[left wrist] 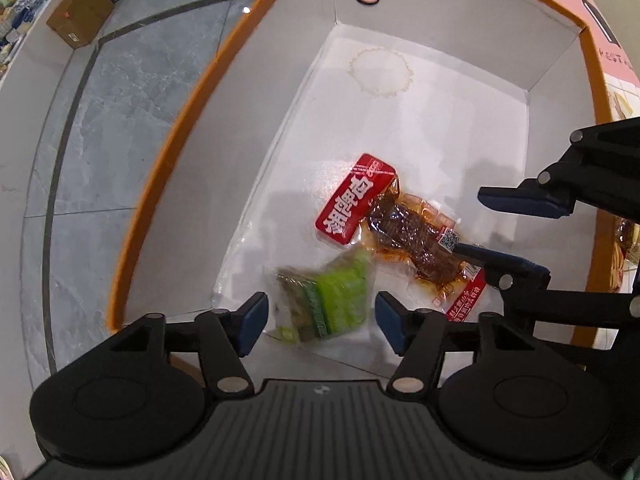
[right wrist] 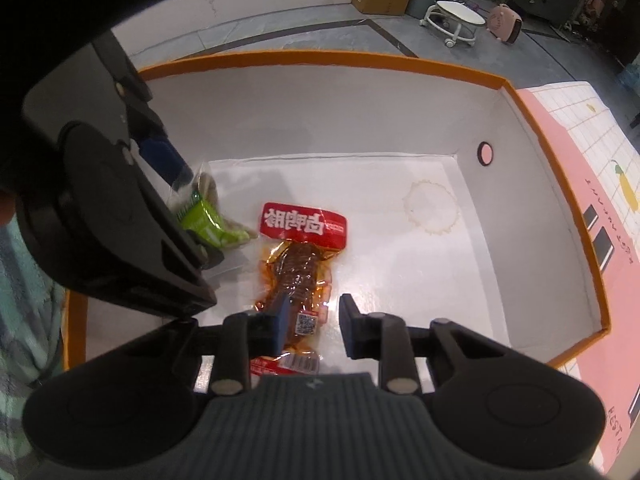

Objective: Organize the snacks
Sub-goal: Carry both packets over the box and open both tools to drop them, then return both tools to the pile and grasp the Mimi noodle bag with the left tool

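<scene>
Both the left gripper (left wrist: 320, 322) and right gripper (right wrist: 310, 330) are hanging wide above the box (right wrist: 560, 152), risking snagging the green packet (left wrist: 332, 300) or red packet (right wrist: 300, 256).

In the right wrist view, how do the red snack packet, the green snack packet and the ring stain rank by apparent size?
1. red snack packet, clearly largest.
2. green snack packet, partly hidden, and ring stain: look alike, so unranked.
</scene>
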`<action>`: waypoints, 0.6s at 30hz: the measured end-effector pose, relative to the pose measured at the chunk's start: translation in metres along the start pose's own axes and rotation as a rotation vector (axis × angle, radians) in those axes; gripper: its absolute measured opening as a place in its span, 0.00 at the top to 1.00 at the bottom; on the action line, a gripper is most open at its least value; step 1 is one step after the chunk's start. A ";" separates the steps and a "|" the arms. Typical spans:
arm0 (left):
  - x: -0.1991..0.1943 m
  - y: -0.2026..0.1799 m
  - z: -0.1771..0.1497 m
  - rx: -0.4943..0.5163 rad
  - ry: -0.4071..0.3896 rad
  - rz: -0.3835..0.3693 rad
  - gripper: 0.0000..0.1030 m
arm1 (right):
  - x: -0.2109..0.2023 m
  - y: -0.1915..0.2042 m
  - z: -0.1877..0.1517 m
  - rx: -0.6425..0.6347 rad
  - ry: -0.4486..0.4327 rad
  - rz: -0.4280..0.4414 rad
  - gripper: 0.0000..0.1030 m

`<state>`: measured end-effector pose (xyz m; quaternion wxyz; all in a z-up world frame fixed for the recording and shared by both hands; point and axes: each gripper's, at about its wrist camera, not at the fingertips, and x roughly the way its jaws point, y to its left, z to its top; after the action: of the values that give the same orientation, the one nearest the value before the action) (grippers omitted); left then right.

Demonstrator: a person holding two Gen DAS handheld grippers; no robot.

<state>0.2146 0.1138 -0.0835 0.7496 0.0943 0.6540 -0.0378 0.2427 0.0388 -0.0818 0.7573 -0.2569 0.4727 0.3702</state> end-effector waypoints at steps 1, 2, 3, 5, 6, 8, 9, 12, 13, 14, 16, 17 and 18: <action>-0.003 0.000 0.001 -0.002 -0.010 0.003 0.24 | -0.003 0.002 -0.003 0.003 -0.005 -0.004 0.73; -0.008 0.001 0.001 -0.006 -0.020 0.004 0.22 | -0.007 0.003 -0.005 0.006 -0.011 -0.010 0.70; -0.010 0.000 0.003 -0.012 -0.029 0.003 0.19 | -0.010 0.003 -0.006 0.008 -0.018 -0.015 0.66; -0.020 0.001 0.005 -0.016 -0.049 0.001 0.18 | -0.019 0.002 -0.008 0.018 -0.036 -0.023 0.66; -0.026 0.000 0.006 -0.013 -0.059 0.001 0.18 | -0.023 0.001 -0.009 0.024 -0.044 -0.025 0.64; -0.039 -0.001 0.008 0.004 -0.083 -0.005 0.18 | -0.033 -0.001 -0.011 0.033 -0.068 -0.034 0.62; -0.046 -0.002 0.010 0.015 -0.096 -0.007 0.18 | -0.038 -0.001 -0.012 0.036 -0.079 -0.039 0.60; -0.070 -0.008 0.014 0.050 -0.148 0.001 0.18 | -0.053 -0.005 -0.014 0.050 -0.115 -0.055 0.56; -0.079 -0.010 0.016 0.062 -0.166 0.004 0.18 | -0.059 -0.006 -0.016 0.057 -0.127 -0.062 0.56; -0.086 -0.013 0.018 0.074 -0.183 0.006 0.18 | -0.062 -0.008 -0.017 0.064 -0.135 -0.070 0.55; -0.103 -0.019 0.021 0.103 -0.229 0.020 0.18 | -0.071 -0.011 -0.020 0.084 -0.152 -0.088 0.53; -0.110 -0.023 0.023 0.119 -0.253 0.032 0.18 | -0.077 -0.012 -0.022 0.096 -0.162 -0.095 0.51; -0.117 -0.027 0.024 0.139 -0.275 0.046 0.18 | -0.082 -0.013 -0.025 0.110 -0.172 -0.102 0.49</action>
<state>0.2164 0.0749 0.0328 0.8244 0.1545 0.5388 -0.0784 0.2172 -0.0139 -0.0171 0.8259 -0.2060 0.4119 0.3251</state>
